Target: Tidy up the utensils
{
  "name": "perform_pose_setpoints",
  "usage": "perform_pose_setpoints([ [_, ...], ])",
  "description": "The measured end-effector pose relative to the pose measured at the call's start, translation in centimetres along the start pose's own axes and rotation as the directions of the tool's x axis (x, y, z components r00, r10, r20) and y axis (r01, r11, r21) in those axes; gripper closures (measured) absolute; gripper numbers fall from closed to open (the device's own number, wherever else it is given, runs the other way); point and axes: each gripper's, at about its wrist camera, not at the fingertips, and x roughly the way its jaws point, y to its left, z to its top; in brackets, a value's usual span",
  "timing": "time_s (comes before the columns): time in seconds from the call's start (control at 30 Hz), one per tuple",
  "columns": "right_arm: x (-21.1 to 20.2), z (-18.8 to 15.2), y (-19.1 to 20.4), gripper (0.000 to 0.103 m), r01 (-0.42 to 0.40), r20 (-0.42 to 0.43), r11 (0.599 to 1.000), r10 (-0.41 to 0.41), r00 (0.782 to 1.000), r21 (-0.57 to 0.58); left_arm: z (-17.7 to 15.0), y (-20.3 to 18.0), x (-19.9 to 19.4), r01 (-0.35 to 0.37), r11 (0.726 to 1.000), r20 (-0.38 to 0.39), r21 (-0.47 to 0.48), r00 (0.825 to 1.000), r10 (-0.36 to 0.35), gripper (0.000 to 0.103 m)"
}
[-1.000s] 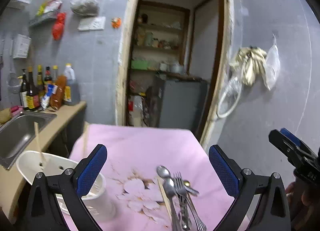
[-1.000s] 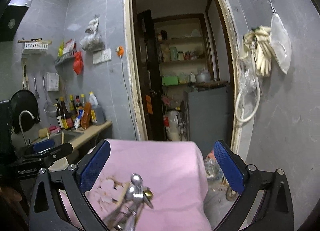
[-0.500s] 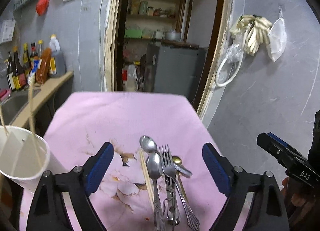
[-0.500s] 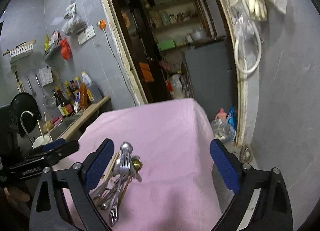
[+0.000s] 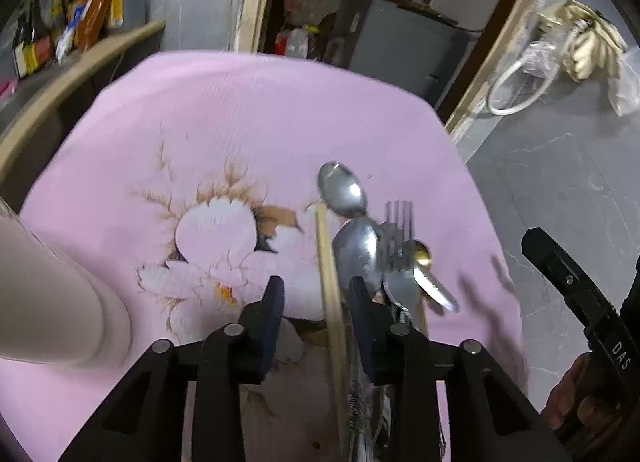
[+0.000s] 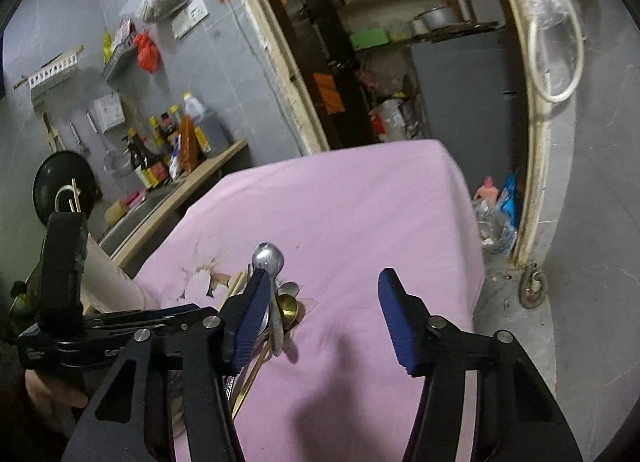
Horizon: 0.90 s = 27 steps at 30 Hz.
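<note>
A pile of utensils lies on the pink flowered cloth point(image 5: 248, 109): two steel spoons point(image 5: 343, 190), a fork point(image 5: 398, 229), a gold spoon point(image 5: 422, 256) and a wooden chopstick point(image 5: 329, 282). My left gripper point(image 5: 316, 296) hangs low over the pile, its jaws closing, with the chopstick between them close to the right finger point(image 5: 360, 302) and a gap on the other side. My right gripper point(image 6: 322, 314) is also closing. Its left finger point(image 6: 248, 314) sits against the pile point(image 6: 280, 298), with mostly bare cloth between the jaws.
A white utensil holder point(image 5: 52, 294) stands at the table's left edge, with chopsticks in it point(image 6: 75, 193). A counter with sauce bottles point(image 6: 168, 145) and a sink lies beyond. The cloth point(image 6: 340, 201) ends at the table edge, near a doorway and grey cabinet point(image 6: 460, 85).
Both grippers came down toward the table and tilted downward. Their jaws narrowed from wide open. The left jaws now straddle the chopstick, and the right gripper reached the pile's side.
</note>
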Motion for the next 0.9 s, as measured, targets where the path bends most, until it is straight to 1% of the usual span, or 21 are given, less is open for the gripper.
perform_pose_setpoints([
  [0.07, 0.9, 0.0, 0.2, 0.061, -0.013, -0.025, 1.000, 0.012, 1.000, -0.011, -0.1, 0.3, 0.5, 0.007, 1.000, -0.012, -0.009, 1.000, -0.007, 0.078],
  [0.1, 1.4, 0.0, 0.2, 0.062, -0.020, -0.039, 1.000, 0.020, 0.999, -0.016, -0.1, 0.3, 0.6, 0.014, 1.000, -0.012, -0.010, 1.000, -0.014, 0.080],
  [0.17, 2.3, 0.0, 0.3, 0.064, -0.039, -0.062, 0.999, 0.038, 0.997, -0.023, -0.1, 0.1, 0.8, 0.033, 0.999, -0.021, -0.013, 0.999, -0.033, 0.088],
  [0.23, 3.1, 0.2, 0.5, 0.064, -0.063, -0.089, 0.998, 0.060, 0.994, -0.028, -0.1, 0.0, 1.1, 0.069, 0.997, -0.036, -0.023, 0.997, -0.069, 0.094],
  [0.27, 3.6, 0.4, 0.6, 0.064, -0.076, -0.100, 0.997, 0.072, 0.992, -0.031, -0.2, 0.1, 1.1, 0.083, 0.996, -0.040, -0.033, 0.996, -0.084, 0.095],
  [0.37, 5.1, 0.8, 1.0, 0.065, -0.126, -0.147, 0.991, 0.119, 0.982, -0.043, -0.3, 0.7, 1.2, 0.118, 0.990, -0.041, -0.075, 0.992, -0.121, 0.096],
  [0.47, 6.3, 0.8, 1.5, 0.065, -0.162, -0.181, 0.985, 0.150, 0.972, -0.055, -0.5, 1.1, 1.2, 0.136, 0.986, -0.033, -0.097, 0.990, -0.140, 0.096],
  [0.63, 8.5, 1.1, 2.3, 0.066, -0.218, -0.247, 0.973, 0.194, 0.949, -0.074, -0.6, 1.4, 1.2, 0.145, 0.983, -0.035, -0.116, 0.988, -0.150, 0.096],
  [0.67, 9.0, 1.1, 2.5, 0.070, -0.231, -0.266, 0.970, 0.205, 0.942, -0.072, -0.6, 1.3, 1.3, 0.147, 0.982, -0.035, -0.119, 0.988, -0.152, 0.096],
  [0.73, 9.6, 1.2, 2.6, 0.074, -0.252, -0.286, 0.965, 0.224, 0.932, -0.066, -0.4, 1.5, 1.4, 0.152, 0.980, -0.036, -0.127, 0.987, -0.158, 0.096],
  [0.8, 10.1, 1.2, 2.8, 0.077, -0.267, -0.298, 0.962, 0.238, 0.924, -0.062, -0.5, 1.8, 1.4, 0.159, 0.977, -0.036, -0.139, 0.986, -0.166, 0.096],
  [0.9, 10.7, 1.1, 2.9, 0.086, -0.301, -0.323, 0.953, 0.270, 0.907, -0.047, -0.4, 1.8, 1.3, 0.158, 0.977, -0.033, -0.143, 0.986, -0.164, 0.096],
])
